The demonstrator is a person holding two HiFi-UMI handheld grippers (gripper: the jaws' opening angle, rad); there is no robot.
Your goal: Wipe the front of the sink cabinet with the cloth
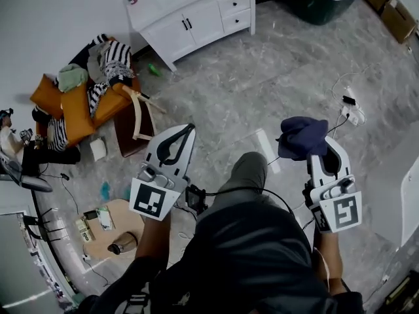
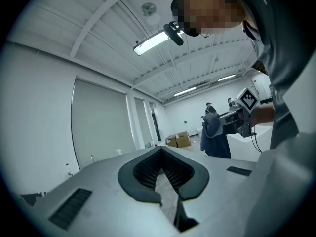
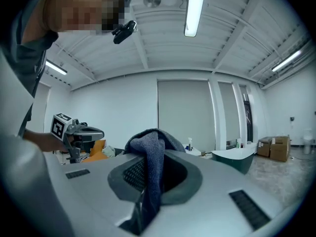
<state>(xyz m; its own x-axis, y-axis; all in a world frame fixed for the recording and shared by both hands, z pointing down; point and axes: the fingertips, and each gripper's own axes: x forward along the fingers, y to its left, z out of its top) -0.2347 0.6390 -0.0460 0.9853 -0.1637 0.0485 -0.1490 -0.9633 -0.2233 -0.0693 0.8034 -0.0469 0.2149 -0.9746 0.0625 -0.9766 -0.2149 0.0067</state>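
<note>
The white sink cabinet (image 1: 196, 15) stands far off at the top of the head view, across the grey marble floor. My right gripper (image 1: 317, 144) is shut on a dark blue cloth (image 1: 301, 136), which bunches over its fingertips. In the right gripper view the cloth (image 3: 152, 167) hangs down between the jaws of that gripper (image 3: 155, 144). My left gripper (image 1: 188, 129) is held at the left, its jaws meeting at the tips with nothing between them. The left gripper view shows its own jaws (image 2: 160, 152) and, beyond them, the cloth (image 2: 213, 139) in the other gripper.
An orange sofa (image 1: 72, 106) piled with clothes and a wooden chair (image 1: 141, 113) stand at the left. A dark green tub (image 1: 321, 2) and cardboard boxes (image 1: 386, 5) sit at the top right. A power strip (image 1: 350, 112) with cables lies on the floor at the right.
</note>
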